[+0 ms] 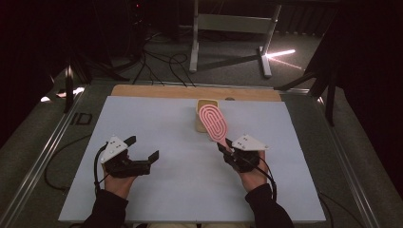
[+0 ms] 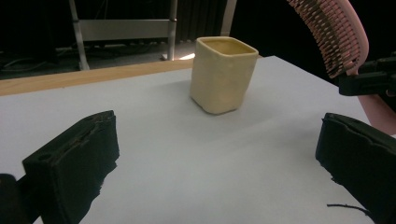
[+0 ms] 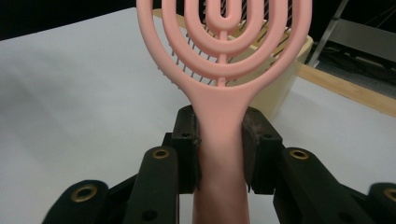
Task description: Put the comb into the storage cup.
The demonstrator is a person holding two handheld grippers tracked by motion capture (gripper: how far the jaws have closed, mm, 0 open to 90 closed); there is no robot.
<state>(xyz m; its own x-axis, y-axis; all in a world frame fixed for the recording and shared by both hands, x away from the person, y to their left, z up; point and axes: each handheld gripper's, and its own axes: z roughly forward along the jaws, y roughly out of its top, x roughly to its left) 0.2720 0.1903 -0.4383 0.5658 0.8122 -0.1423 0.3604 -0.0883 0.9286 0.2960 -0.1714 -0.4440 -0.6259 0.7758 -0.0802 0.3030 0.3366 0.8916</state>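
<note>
A pink hairbrush [image 1: 214, 122] with a looped open head is held by its handle in my right gripper [image 1: 225, 145], jaws shut on it. In the right gripper view the brush handle [image 3: 221, 140] runs up between the two black pads and the head [image 3: 224, 37] stands in front of a cream cup. The cream square cup [image 1: 205, 114] stands upright on the white board, just behind the brush head. My left gripper [image 1: 142, 151] hovers at the left, open and holding nothing. From the left gripper view the cup [image 2: 223, 74] sits ahead between the spread jaws, with the brush head [image 2: 334, 35] at upper right.
The white board [image 1: 157, 123] lies on a wooden table whose far edge [image 1: 157, 90] shows as a brown strip. Beyond it are floor cables [image 1: 161, 61] and a metal frame stand [image 1: 233, 28]. Metal rails [image 1: 43, 156] run along both sides.
</note>
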